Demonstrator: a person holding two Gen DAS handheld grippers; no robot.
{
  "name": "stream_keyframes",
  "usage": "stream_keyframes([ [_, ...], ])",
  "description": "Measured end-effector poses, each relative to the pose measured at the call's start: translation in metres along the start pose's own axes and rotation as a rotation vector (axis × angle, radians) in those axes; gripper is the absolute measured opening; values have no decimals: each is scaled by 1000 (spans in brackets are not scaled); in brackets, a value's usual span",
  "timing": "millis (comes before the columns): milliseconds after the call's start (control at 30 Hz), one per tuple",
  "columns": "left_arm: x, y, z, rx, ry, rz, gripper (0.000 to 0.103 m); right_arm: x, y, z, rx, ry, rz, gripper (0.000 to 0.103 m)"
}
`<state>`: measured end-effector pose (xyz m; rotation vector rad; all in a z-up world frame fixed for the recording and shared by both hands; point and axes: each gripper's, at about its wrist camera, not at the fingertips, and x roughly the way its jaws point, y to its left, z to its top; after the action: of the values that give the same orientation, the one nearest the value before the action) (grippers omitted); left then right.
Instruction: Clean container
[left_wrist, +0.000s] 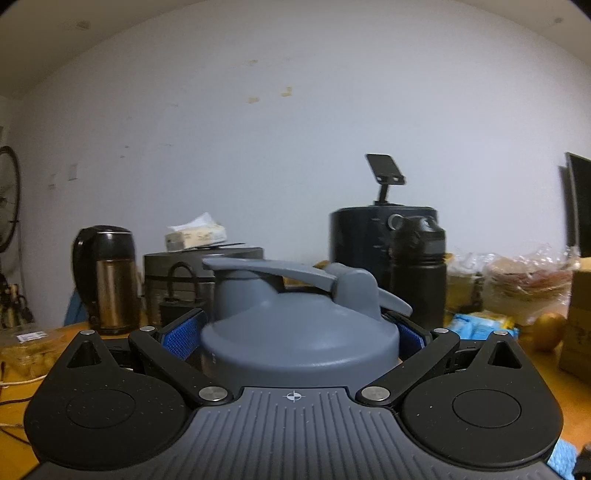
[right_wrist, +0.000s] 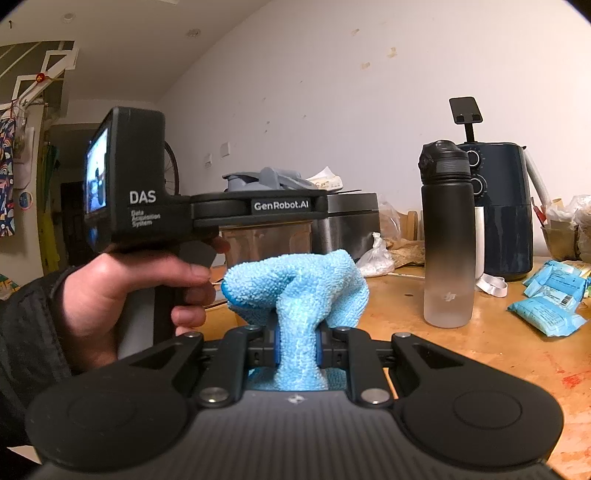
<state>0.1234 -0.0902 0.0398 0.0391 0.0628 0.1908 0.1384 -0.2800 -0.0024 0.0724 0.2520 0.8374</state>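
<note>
The container (left_wrist: 299, 332) is a shaker-type cup with a smooth, matte grey plastic lid, domed, with a flip spout cap and a curved carry loop; below the lid its body is clear and tinted, seen past the left tool in the right wrist view. The cloth (right_wrist: 295, 291) is a fluffy, looped light-blue microfibre, bunched into a soft lump. The left gripper (left_wrist: 295, 332) is clenched around the container just under the lid, its ribbed blue pads (left_wrist: 183, 338) pressing both sides, and a hand (right_wrist: 122, 295) holds its handle. The right gripper (right_wrist: 297, 350) is almost fully closed, pinching a neck of the cloth, which sits just beside the container. Below lies a worn, orange-brown wooden table (right_wrist: 461, 350) carrying a black-to-frosted water bottle (right_wrist: 448, 236), a dark round air fryer (right_wrist: 506, 210) and blue packets (right_wrist: 546, 314), against a plain white wall (left_wrist: 295, 129).
</note>
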Motion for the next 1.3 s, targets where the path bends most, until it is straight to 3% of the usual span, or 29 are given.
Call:
stream_keyframes([
  [567,3,-7,5,-32,31,67,103,0,-1,0,3,0,0,14],
  [633,3,-7,6,-37,39,69,98,0,-1,0,2,-1,1,14],
  [1000,1,-6,4,-32,40,48,95,0,-2,1,4,-1,-2,14],
  [1300,1,0,3,-22,31,-32,95,2,-2,1,7,0,-1,14],
])
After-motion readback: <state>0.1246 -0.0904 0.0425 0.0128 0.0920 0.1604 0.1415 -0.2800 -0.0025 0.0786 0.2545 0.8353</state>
